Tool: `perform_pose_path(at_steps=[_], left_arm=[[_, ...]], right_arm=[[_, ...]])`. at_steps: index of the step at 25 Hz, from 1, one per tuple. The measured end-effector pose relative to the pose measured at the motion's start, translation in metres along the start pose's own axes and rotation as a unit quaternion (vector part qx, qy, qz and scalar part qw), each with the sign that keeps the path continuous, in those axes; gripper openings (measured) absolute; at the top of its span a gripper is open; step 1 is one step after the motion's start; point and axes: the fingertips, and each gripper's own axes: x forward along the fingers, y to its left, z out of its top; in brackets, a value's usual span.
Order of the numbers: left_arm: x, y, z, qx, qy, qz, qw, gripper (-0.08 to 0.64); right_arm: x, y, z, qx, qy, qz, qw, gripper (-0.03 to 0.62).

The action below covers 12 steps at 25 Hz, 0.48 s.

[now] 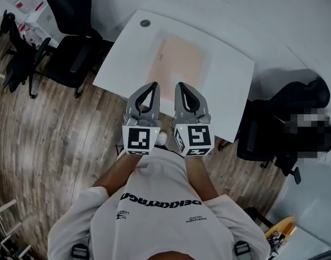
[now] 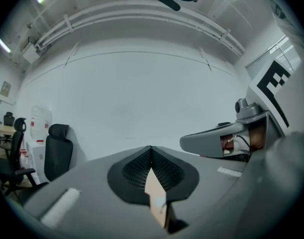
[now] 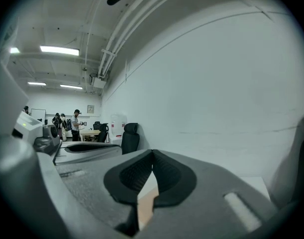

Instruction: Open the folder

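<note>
Left gripper [image 1: 154,85] and right gripper [image 1: 180,85] side by side, jaws pressed together, empty; folder [image 1: 179,63] at twelve o'clock on table [image 1: 126,58].

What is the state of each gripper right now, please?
Left gripper: jaws closed, holding nothing.
Right gripper: jaws closed, holding nothing.
</note>
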Motion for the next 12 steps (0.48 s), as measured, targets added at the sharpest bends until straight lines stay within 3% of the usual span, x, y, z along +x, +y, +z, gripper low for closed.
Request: perform_pose_path(at_steps=[12], left_arm=[[0.054, 0.048, -0.029, -0.023, 0.027, -0.002, 0.9994, -0.006]], right_arm=[[0.066, -0.011, -0.017, 0.006, 0.052, -0.007, 0.999, -0.008]])
